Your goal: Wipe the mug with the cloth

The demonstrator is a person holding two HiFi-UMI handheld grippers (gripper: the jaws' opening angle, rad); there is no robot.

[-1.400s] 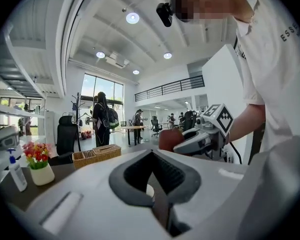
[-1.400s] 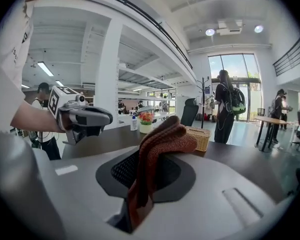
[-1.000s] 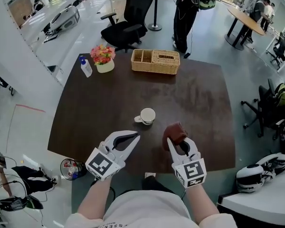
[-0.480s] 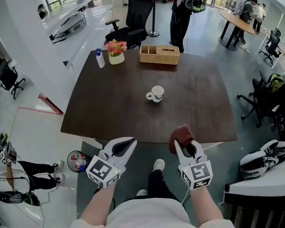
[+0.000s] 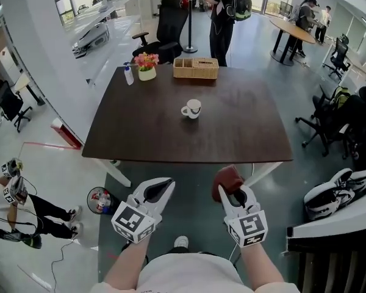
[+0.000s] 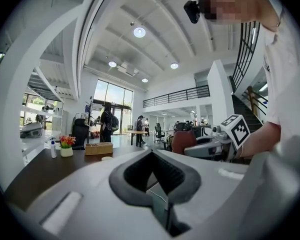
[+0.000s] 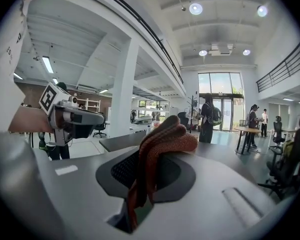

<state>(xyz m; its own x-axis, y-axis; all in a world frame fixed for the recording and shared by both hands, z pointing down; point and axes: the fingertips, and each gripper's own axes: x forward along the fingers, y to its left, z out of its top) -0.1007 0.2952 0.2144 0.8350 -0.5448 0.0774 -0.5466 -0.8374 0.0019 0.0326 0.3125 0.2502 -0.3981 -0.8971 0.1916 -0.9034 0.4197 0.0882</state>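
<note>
A white mug (image 5: 191,108) stands near the middle of the dark brown table (image 5: 140,139); in the left gripper view it shows small as the mug (image 6: 106,158). My right gripper (image 5: 230,187) is shut on a reddish-brown cloth (image 5: 226,180), which bunches over the jaws as the cloth (image 7: 162,139). My left gripper (image 5: 163,185) is shut with nothing in it. Both grippers hang over the floor, short of the table's near edge and well apart from the mug.
At the table's far edge stand a wicker basket (image 5: 196,68), a flower pot (image 5: 147,66) and a small bottle (image 5: 129,75). A black office chair (image 5: 165,38) and a standing person (image 5: 222,17) are beyond it. A bin (image 5: 100,200) sits on the floor at left.
The table and mug have drawn away from me. Both grippers, once over the table's near part, are now off its edge above the floor. The cloth stays held.
</note>
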